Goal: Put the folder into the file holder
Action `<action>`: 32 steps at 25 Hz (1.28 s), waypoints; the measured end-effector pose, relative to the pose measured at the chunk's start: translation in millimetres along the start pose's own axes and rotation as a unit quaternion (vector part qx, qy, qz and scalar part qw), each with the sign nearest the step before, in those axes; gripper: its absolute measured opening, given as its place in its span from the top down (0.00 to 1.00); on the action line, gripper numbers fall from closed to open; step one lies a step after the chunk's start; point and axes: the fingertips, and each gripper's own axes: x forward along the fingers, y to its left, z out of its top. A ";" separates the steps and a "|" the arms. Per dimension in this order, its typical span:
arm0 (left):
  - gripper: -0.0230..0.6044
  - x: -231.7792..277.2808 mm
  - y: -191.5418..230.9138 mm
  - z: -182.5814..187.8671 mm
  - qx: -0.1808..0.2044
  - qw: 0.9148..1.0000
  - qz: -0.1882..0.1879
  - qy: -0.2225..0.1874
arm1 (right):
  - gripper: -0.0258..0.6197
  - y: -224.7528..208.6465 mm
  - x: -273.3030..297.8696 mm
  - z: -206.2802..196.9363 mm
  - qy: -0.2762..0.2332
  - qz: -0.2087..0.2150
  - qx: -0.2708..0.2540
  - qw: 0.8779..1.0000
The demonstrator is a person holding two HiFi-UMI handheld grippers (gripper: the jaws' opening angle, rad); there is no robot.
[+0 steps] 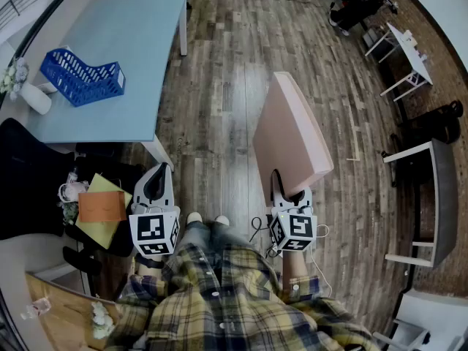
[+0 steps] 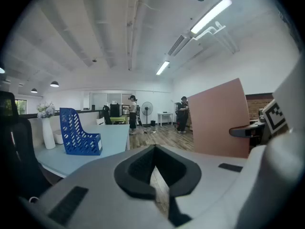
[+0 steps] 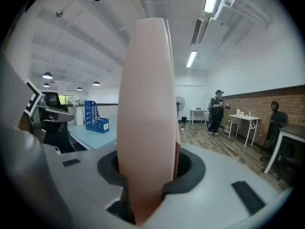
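The person in the plaid shirt (image 1: 219, 298) stands on the wood floor (image 1: 219, 86) with a gripper in each hand, both pointing forward and a little downward.

The blue file holder (image 1: 80, 77) stands upright on a light-blue table (image 1: 139, 42), and everything else sits around it. A white vase (image 1: 35, 99) stands just beside the holder on its left, with pale flowers (image 1: 13, 75) just beyond the vase. A black chair (image 1: 29, 174) stands on the person's side of the holder. Close to the chair lies an orange envelope (image 1: 102, 207) on top of a yellow one (image 1: 110, 185).

The pink folder (image 1: 289, 134) is well apart from the file holder, off to its right across the floor. It is up in the air, not on the table. The right gripper (image 1: 291, 194) is clenched on the folder's near bottom edge. The folder stands on edge between the pads and reaches up and away from the person, and its thin side faces that gripper's camera.

The left gripper (image 1: 157, 181) hangs between the file holder and the folder, nearer the person than either. Its jaws are closed tip to tip with nothing between them.

Far beyond the file holder, two people (image 2: 132, 111) stand near a pedestal fan (image 2: 147, 109).
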 end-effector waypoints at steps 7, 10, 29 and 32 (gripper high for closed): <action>0.98 5.0 -25.8 2.2 0.002 1.000 -0.009 0.003 | 0.72 -18.7 -11.3 -7.9 -0.004 0.003 0.004 1.000; 0.97 7.1 -42.2 3.5 0.007 1.000 -0.013 -0.001 | 0.72 -31.8 -13.8 -11.3 -0.004 0.002 0.006 1.000; 0.98 116.2 -16.5 27.1 0.009 1.000 -0.026 -0.005 | 0.72 -40.9 88.7 8.1 -0.005 0.013 0.036 0.999; 0.97 151.3 4.4 38.8 0.006 1.000 -0.027 -0.005 | 0.72 -36.0 131.3 25.5 -0.007 0.018 0.031 0.999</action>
